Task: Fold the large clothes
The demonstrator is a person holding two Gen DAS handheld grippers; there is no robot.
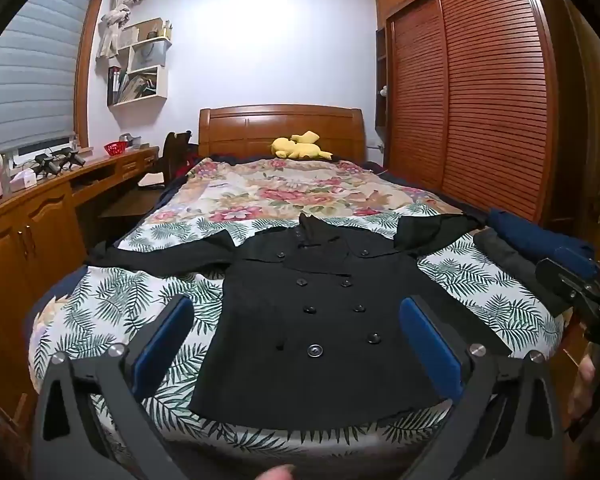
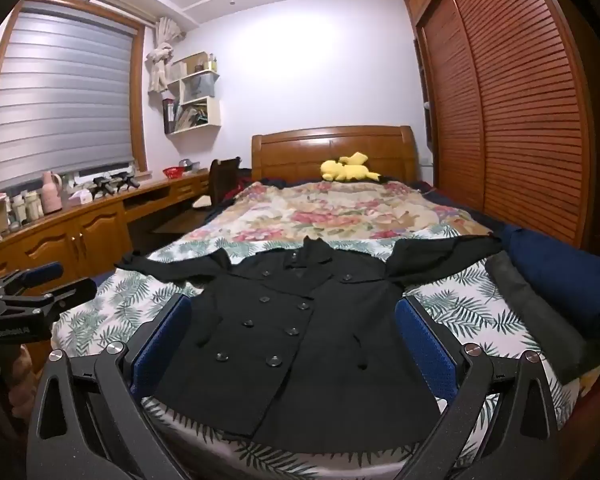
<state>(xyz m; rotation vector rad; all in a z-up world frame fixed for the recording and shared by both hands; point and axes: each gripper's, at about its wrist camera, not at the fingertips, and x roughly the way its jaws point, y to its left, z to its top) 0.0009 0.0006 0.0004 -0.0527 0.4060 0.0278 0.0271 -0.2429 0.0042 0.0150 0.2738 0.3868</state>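
We see a black double-breasted button-front coat (image 1: 312, 304) lying flat, front up, on the foot end of the bed with the palm-leaf and floral print cover (image 1: 112, 304), collar toward the wooden headboard (image 1: 280, 128), both sleeves spread out sideways, hem nearest us. Our left gripper (image 1: 296, 344) hangs over the hem with its blue-padded jaws wide apart, nothing between the pads, not touching the cloth; our right gripper (image 2: 292, 340) is the same, jaws wide, empty, above the lower part of the coat. No fold made yet, as we judge it. The coat looks like thick woven fabric: soft and limp but fairly heavy, so we expect it to sag and drag, not slide easily on the cover. The buttons (image 1: 314, 350) are hard lumps, so we avoid pinching on them. Best holds, we think: the left sleeve end (image 1: 112, 254) and right sleeve end (image 1: 440, 226) to bring the sleeves in over the chest, or the hem corners for the lengthwise fold. A rolled dark blue garment (image 2: 560, 276) and a folded grey garment (image 2: 540, 320) lie just beside the right sleeve, so we watch for snagging there. A yellow plush toy (image 1: 300, 148) sits far off by the headboard.
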